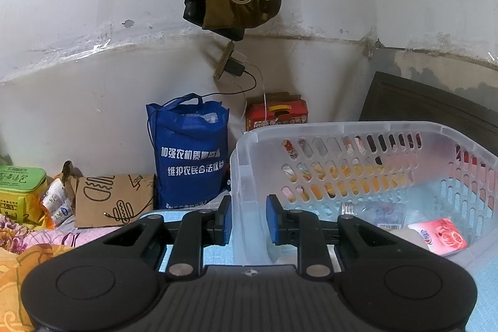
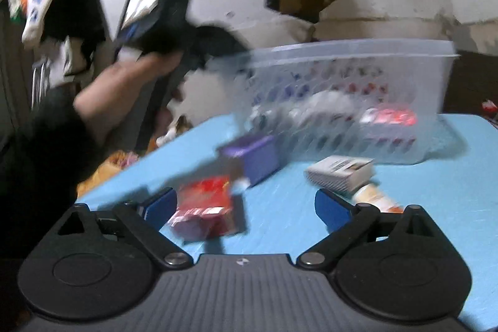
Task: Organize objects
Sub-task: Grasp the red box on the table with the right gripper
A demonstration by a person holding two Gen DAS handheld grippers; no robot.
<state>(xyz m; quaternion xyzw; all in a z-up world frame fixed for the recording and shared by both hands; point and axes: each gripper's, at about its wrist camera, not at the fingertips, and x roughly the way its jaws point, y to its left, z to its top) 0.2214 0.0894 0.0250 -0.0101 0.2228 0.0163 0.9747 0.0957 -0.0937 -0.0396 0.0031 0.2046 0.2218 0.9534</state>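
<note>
- My left gripper (image 1: 248, 221) is clamped on the near left corner of the clear plastic basket (image 1: 342, 129), its blue pads pressed on either side of the wall.
- The basket sits on the blue table (image 2: 435, 192), towards its far edge. A pink-and-red packet (image 1: 439, 235) lies on the basket floor by its right side, with a clear wrapper (image 1: 386, 213) just left of it.
- My right gripper (image 2: 246, 207) has its jaws wide apart above the near part of the table; the view is blurred.
- A red packet (image 2: 205, 207) lies on the table between the spread fingers, close to the left pad; I cannot tell whether it touches it.
- A purple box (image 2: 255, 157) stands beyond the red packet, in front of the basket.
- A white-and-grey box (image 2: 339, 173) lies to the right of it, resting on an orange-and-white tube (image 2: 376, 198).
- Beyond the table's left edge, by the wall, stands a blue tote bag (image 1: 190, 154).
</note>
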